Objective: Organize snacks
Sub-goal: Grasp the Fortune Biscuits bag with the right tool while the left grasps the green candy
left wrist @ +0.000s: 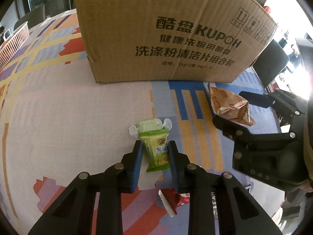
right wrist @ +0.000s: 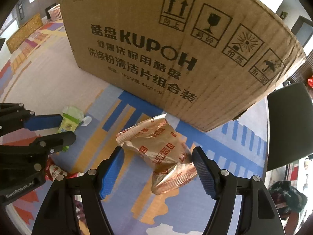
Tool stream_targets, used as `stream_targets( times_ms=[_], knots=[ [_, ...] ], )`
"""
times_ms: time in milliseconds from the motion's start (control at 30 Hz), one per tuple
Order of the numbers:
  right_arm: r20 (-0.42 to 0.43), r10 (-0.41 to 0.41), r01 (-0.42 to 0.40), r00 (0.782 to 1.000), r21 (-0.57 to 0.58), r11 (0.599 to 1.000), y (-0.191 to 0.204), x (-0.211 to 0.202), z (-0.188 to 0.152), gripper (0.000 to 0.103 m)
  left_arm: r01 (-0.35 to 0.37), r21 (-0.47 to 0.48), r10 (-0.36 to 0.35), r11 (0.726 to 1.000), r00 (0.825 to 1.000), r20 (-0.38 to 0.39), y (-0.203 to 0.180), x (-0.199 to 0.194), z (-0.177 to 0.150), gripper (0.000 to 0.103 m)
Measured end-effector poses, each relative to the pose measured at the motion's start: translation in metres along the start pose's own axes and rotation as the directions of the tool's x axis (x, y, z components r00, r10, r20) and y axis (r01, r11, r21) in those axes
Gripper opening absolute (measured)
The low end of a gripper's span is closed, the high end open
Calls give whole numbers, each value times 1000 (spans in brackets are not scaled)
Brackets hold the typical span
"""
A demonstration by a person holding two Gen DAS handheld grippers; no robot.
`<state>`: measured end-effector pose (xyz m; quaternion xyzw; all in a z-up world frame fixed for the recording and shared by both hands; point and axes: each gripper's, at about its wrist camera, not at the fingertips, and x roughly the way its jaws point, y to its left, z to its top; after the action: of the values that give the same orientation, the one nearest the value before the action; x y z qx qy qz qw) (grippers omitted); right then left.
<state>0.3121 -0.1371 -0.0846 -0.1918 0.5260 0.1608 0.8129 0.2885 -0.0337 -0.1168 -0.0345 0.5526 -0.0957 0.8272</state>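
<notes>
A green snack packet (left wrist: 156, 152) lies on the patterned tablecloth between the fingers of my left gripper (left wrist: 155, 146), which straddles it with small gaps on both sides. A green wrapped candy (left wrist: 149, 126) lies just beyond it. My right gripper (right wrist: 158, 154) is open around a golden fortune-biscuit bag (right wrist: 166, 156); the bag touches the right pad and is apart from the left one. That bag (left wrist: 228, 105) and the right gripper (left wrist: 230, 107) also show in the left wrist view. The left gripper (right wrist: 64, 127) shows in the right wrist view over the green packet (right wrist: 67, 126).
A large brown cardboard box (left wrist: 166, 29) stands on the table just behind the snacks, also in the right wrist view (right wrist: 176, 49). A red wrapped candy (left wrist: 172, 199) lies under the left gripper. A white basket (left wrist: 13, 43) sits far left. A dark chair (right wrist: 289, 125) stands at right.
</notes>
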Motion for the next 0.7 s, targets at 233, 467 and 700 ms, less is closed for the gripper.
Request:
stream_targets(
  times_ms=[233,467,700],
  knots=[
    [-3,-10,10,1000,21,1000,3,2,-3,39,29,-6,-29,1000,1000,-6,4,-1,-3,20],
    [34,14,-16,999,56,998,4,-10,-13,35,39,7,-39,999,999,30,3,-17,-10,20],
    [92,22,-31,995,89,996,10,-36,-22,35,44,13,-44,999,995,86,2,-41,-15,20]
  ],
)
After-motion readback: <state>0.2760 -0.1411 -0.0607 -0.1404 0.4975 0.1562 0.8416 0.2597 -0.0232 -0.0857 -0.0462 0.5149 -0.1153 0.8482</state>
